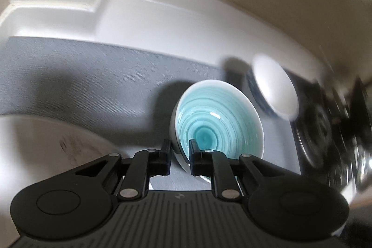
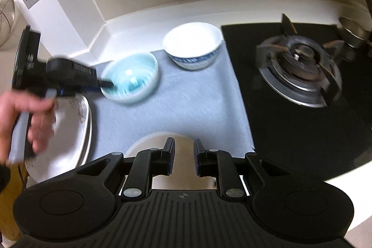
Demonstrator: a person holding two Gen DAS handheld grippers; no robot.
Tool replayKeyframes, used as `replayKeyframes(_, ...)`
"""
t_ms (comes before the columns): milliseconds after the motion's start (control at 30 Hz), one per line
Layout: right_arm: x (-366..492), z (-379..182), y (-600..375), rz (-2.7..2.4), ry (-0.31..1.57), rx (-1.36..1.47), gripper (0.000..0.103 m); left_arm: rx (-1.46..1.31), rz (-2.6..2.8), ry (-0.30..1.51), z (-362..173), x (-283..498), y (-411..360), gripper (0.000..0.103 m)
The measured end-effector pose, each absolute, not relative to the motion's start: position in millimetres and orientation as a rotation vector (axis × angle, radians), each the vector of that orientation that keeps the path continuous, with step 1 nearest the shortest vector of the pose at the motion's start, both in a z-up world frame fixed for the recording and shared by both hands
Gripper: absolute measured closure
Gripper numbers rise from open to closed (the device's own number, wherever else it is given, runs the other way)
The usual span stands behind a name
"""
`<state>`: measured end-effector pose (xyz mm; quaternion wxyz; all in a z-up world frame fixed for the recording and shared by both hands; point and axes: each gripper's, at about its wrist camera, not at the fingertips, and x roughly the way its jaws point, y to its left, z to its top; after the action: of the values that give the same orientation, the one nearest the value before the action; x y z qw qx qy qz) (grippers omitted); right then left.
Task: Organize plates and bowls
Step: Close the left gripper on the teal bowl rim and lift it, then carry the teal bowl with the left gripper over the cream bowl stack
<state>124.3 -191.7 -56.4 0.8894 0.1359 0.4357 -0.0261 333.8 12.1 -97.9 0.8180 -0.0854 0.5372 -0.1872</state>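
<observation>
A: While the grey mat (image 2: pixel 186 104) takes up most of the counter beside the stove (image 2: pixel 300 66), what sits on it?

B: Largest first: a stack of plates (image 2: pixel 69 131) at the left edge, under the hand (image 2: pixel 28 117). A cream plate (image 2: pixel 183 143) lies just ahead of the right gripper (image 2: pixel 184 156). Then the white bowl (image 2: pixel 193 48) with a blue band at the back, near the stove. Smallest, the blue bowl (image 1: pixel 218 117), just beside it.

A: And the tools?

B: The left gripper (image 1: pixel 179 156) has its jaws pinched on the near rim of the blue bowl, one finger inside, one outside. The bowl looks tilted, so I judge it is being lifted. The right gripper's jaws stand narrow; whether they pinch the cream plate's edge I cannot tell.

A: How should the lift go?

B: Keep the pinch firm, since a glazed rim is slippery. Raise it level, clear the white bowl's rim, then lower it straight inside if nesting is the aim. Swinging sideways risks knocking the two together.
</observation>
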Motion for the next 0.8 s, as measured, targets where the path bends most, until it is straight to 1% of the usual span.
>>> replayKeyframes(133, 148, -55, -190, -0.040, 0.894, 0.285, 0.084, -0.100, -0.523, 1.141, -101, 313, 1, 0.084)
replayKeyframes(333, 189, -66, -188, -0.061, 0.915, 0.276, 0.082, -0.102, -0.531, 1.081, -99, 306, 9, 0.083)
replayKeyframes(467, 212, -80, -188, -0.061, 0.947, 0.274, 0.078, -0.099, -0.541, 1.077, -101, 311, 7, 0.083)
replayKeyframes(500, 216, -85, -188, -0.064, 0.958, 0.274, 0.078, -0.098, -0.544, 1.079, -99, 313, 6, 0.083)
replayKeyframes(600, 224, -94, -186, -0.063, 0.975, 0.289, 0.078, -0.101, -0.559, 1.076, -99, 315, 4, 0.091)
replayKeyframes(667, 227, -97, -184, -0.053, 0.978, 0.290, 0.078, -0.092, -0.561, 1.069, -99, 314, 1, 0.091)
replayKeyframes(700, 228, -99, -183, -0.057, 0.981, 0.288, 0.079, -0.084, -0.563, 1.063, -99, 313, 1, 0.092)
replayKeyframes(767, 229, -101, -183, -0.063, 0.977, 0.291, 0.095, -0.070, -0.565, 1.056, -98, 312, 1, 0.092)
replayKeyframes(800, 229, -101, -183, -0.068, 0.971, 0.290, 0.096, -0.070, -0.566, 1.054, -98, 312, 1, 0.092)
